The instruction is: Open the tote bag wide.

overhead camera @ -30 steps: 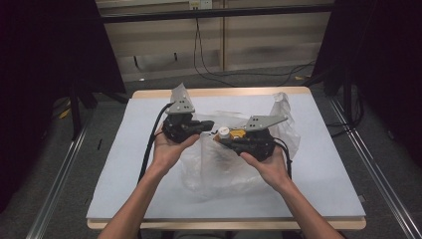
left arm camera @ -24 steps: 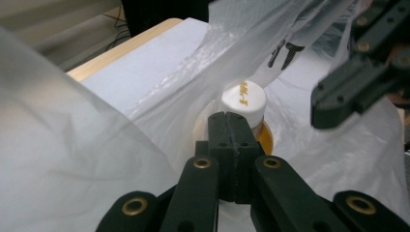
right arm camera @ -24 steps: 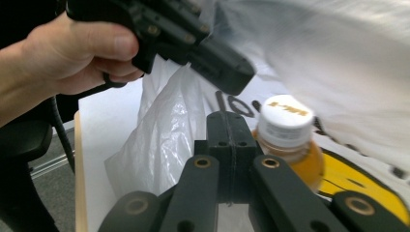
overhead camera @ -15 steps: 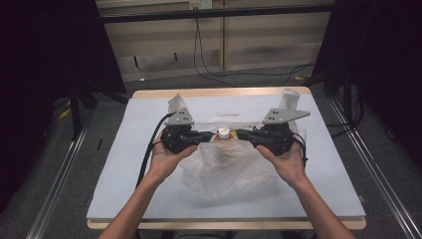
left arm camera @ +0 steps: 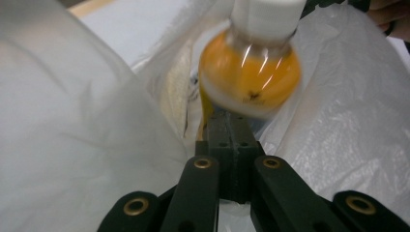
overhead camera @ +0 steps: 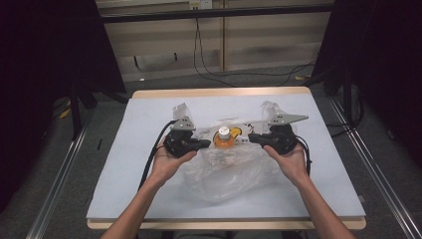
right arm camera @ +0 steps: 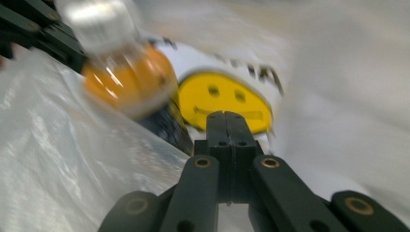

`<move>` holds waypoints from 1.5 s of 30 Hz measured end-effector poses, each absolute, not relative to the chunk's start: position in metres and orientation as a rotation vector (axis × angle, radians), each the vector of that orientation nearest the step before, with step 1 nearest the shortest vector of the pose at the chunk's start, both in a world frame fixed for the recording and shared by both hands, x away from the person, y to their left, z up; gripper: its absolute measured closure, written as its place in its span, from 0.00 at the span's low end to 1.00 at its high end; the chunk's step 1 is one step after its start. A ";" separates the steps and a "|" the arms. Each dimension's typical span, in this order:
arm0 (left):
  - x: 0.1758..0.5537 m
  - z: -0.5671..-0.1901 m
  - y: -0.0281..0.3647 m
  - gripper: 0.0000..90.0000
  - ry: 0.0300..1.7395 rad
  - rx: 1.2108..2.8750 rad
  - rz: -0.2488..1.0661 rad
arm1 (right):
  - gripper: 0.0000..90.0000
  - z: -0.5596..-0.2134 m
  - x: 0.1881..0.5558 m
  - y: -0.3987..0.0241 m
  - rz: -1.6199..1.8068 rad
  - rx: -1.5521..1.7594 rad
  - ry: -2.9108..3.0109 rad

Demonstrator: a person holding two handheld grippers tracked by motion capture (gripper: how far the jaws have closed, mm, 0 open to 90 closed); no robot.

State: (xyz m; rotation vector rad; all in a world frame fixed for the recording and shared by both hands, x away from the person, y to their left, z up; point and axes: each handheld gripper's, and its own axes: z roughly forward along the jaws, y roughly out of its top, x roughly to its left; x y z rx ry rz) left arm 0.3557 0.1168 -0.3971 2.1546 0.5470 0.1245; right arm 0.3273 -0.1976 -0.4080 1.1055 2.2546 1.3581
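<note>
Both grippers have come down and drawn apart since a second ago: the plastic bag [overhead camera: 226,164], then bunched and lifted between the hands, now lies spread low over the tabletop [overhead camera: 149,124].

The left gripper [overhead camera: 205,144] sits at 9 o'clock of the bag mouth. Its jaws are closed and appear to pinch the film, though the pinch itself is hard to make out. The right gripper [overhead camera: 254,139] sits at 3 o'clock, likewise closed, its tips over the bag's yellow smiley print [right arm camera: 225,99].

The orange bottle [overhead camera: 224,138] with its white cap [overhead camera: 224,132] stands between the two grippers, inside the bag mouth.

Judgement: the mouth is being stretched open around the bottle. Bagging seems well advanced; settling the bottle remains.
</note>
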 end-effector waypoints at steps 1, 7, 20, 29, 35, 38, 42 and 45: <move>0.356 -0.401 0.118 1.00 0.551 2.167 0.117 | 1.00 -0.413 0.328 -0.197 1.353 1.115 2.263; 0.359 -0.429 0.121 1.00 0.564 2.214 0.086 | 1.00 -0.439 0.334 -0.201 1.349 1.143 2.313; 0.348 -0.465 0.137 1.00 0.508 2.317 0.005 | 1.00 -0.471 0.327 -0.210 1.233 1.186 2.453; 0.343 -0.478 0.155 1.00 0.522 2.313 -0.007 | 1.00 -0.485 0.320 -0.225 1.178 1.210 2.487; 0.336 -0.477 0.164 1.00 0.518 2.317 0.004 | 1.00 -0.485 0.313 -0.230 1.168 1.194 2.504; 0.330 -0.477 0.168 1.00 0.515 2.320 0.006 | 1.00 -0.484 0.307 -0.235 1.168 1.186 2.517; 0.320 -0.474 0.174 1.00 0.491 2.350 0.011 | 1.00 -0.484 0.298 -0.241 1.176 1.168 2.532; 0.314 -0.476 0.176 1.00 0.486 2.328 -0.006 | 1.00 -0.484 0.290 -0.247 1.188 1.166 2.543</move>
